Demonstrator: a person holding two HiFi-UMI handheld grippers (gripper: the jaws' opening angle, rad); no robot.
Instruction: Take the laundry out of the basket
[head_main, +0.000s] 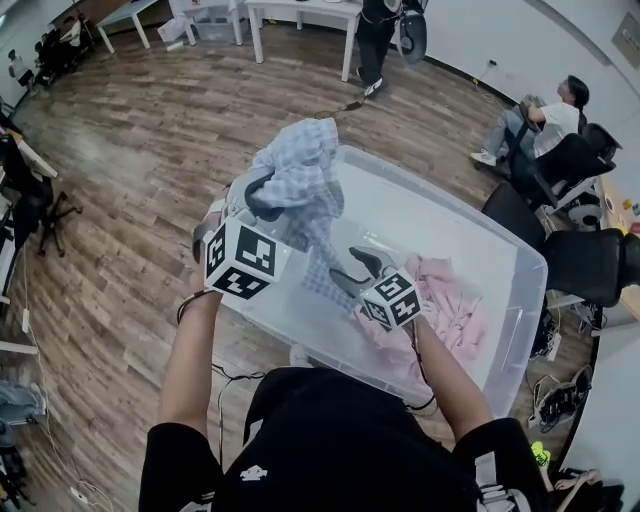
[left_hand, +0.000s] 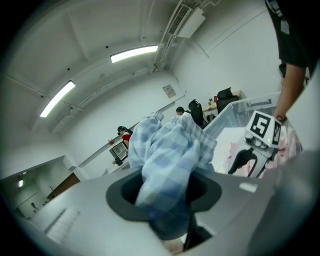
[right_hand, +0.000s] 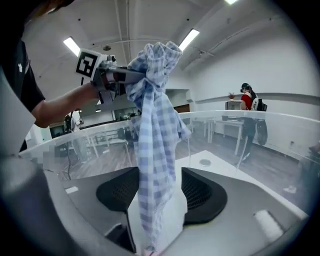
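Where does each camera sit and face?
Head view: on the person's head, looking down into the clear bin; both forearms show.
Left gripper view: on the left gripper, facing its clamped checked garment; right forearm shows.
Right gripper view: on the right gripper, facing that garment between open jaws; left forearm shows.
Shared: all three show the garment.

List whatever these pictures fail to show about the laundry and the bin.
The checked cloth: bunched in every view, so its kind of garment is unclear; the right gripper view cuts off its lower end.
The bin: head view, pink clothes cover part of its floor; anything beneath is hidden.
Its near wall: head view, behind the person's torso.
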